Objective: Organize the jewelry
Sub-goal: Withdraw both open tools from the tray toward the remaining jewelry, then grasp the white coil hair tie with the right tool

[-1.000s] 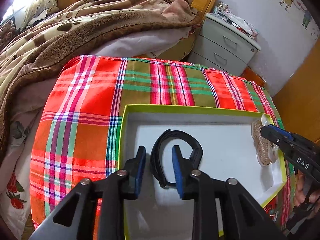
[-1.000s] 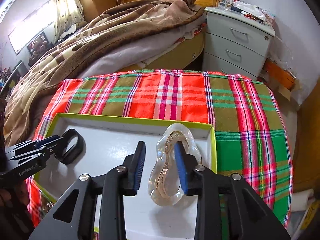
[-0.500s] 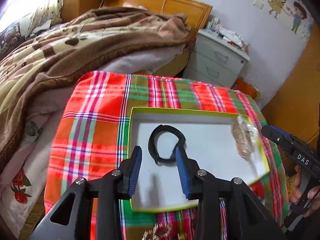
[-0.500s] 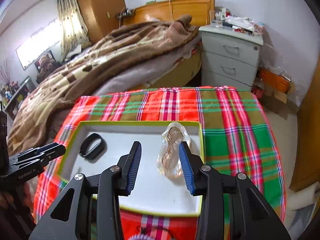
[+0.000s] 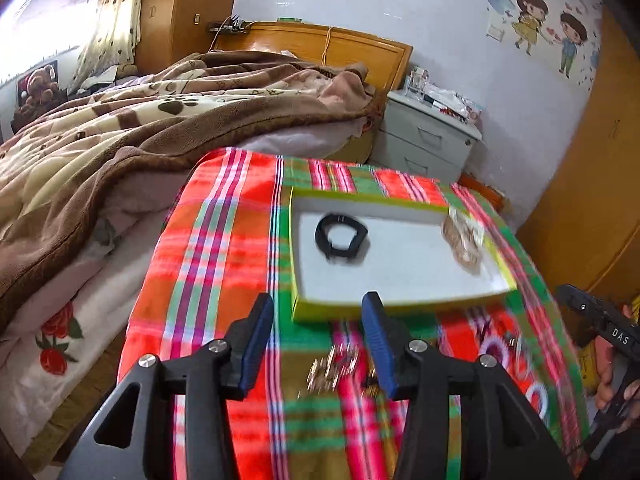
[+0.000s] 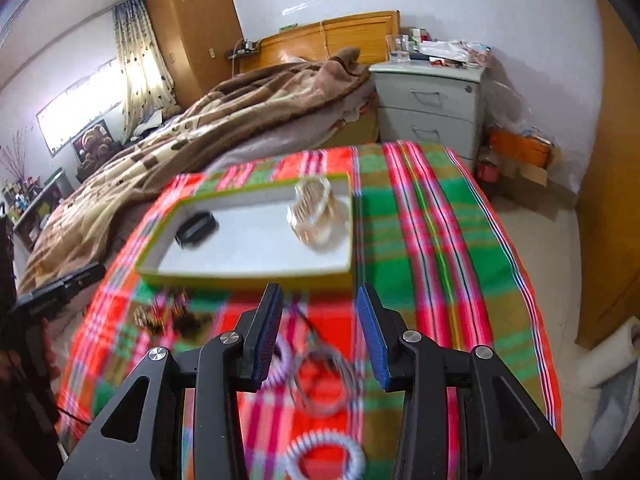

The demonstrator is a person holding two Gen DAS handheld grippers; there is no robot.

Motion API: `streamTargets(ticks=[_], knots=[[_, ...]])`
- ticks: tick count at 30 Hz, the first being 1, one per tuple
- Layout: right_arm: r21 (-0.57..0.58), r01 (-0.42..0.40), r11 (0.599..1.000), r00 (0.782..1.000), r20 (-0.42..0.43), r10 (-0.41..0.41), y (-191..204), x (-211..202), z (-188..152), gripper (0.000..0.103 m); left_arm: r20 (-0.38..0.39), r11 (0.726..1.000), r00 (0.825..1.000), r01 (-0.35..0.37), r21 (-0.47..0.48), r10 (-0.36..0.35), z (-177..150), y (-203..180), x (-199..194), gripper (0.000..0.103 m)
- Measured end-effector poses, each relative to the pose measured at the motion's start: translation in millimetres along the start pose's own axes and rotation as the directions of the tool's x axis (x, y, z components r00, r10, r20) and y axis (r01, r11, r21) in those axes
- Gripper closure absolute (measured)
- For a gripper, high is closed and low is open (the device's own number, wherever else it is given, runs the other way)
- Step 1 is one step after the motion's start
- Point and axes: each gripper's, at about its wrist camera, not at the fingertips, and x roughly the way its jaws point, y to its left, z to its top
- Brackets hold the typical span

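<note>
A green-rimmed white tray (image 5: 394, 307) (image 6: 248, 278) lies on the plaid cloth. Inside it rest a black band (image 5: 340, 236) (image 6: 196, 229) at the left and a clear bracelet with gold beads (image 5: 464, 240) (image 6: 314, 216) at the right. My left gripper (image 5: 318, 344) hovers on the near side of the tray, jaws opening, nothing between them. My right gripper (image 6: 318, 332) is open and empty, also short of the tray. Loose gold pieces (image 5: 332, 368) (image 6: 160, 314), a thin silver bangle (image 6: 324, 380) and a white spiral hair tie (image 6: 324, 458) lie on the cloth.
The plaid cloth (image 5: 208, 280) (image 6: 440, 248) covers the bed's foot. A brown blanket (image 5: 120, 128) is heaped behind it, and a grey nightstand (image 6: 432, 96) stands at the back right. A person's hand (image 5: 608, 368) holds the right gripper at the edge.
Both grippers let go of the black band and the clear bracelet, opened wider and drew back from the tray. Loose jewelry on the cloth has come into view.
</note>
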Motion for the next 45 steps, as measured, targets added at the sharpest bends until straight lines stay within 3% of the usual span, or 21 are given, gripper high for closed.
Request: streamTargets(ticks=[7, 13, 24, 35, 37, 42, 45], knots=[[-0.049, 0.027, 0.998, 0.999, -0.042, -0.029, -10.3, -9.3, -47.9, 0.062, -0.018, 0.999, 0.999, 0.027, 0.039, -0.027, -38.0, 0.5, -16.1, 0.053], [-0.052, 0.014, 0.999, 0.997, -0.073, -0.018, -15.9, -10.7, -68.4, 0.058, -0.079, 0.997, 0.994, 0.078, 0.013, -0.077, -56.3, 2.9, -12.0, 0.052], [-0.100, 0.030, 0.995, 0.988, -0.146, -0.045, -11.7, -0.1, -86.2, 0.058, -0.133, 0.997, 0.988, 0.071, -0.018, -0.072, -71.7, 6.6, -7.3, 0.052], [-0.148, 0.100, 0.984, 0.982, -0.144, -0.121, -2.0, 2.7, -91.6, 0.058, -0.129, 0.999, 0.991, 0.045, -0.011, -0.046, -74.8, 10.7, -6.9, 0.053], [-0.144, 0.101, 0.984, 0.982, -0.143, -0.122, -1.3, 2.0, -92.5, 0.061, -0.130, 0.999, 0.990, 0.045, -0.015, -0.046, -73.9, 12.7, -6.5, 0.053], [-0.147, 0.108, 0.983, 0.983, -0.135, -0.128, 2.5, 1.3, -92.3, 0.088, -0.135, 0.999, 0.990, 0.036, -0.023, -0.038, -71.7, 16.2, -3.8, 0.053], [-0.148, 0.105, 0.983, 0.983, -0.133, -0.125, 5.2, 2.4, -91.2, 0.093, -0.134, 0.999, 0.990, 0.033, -0.021, -0.036, -69.1, 15.9, -2.0, 0.053]])
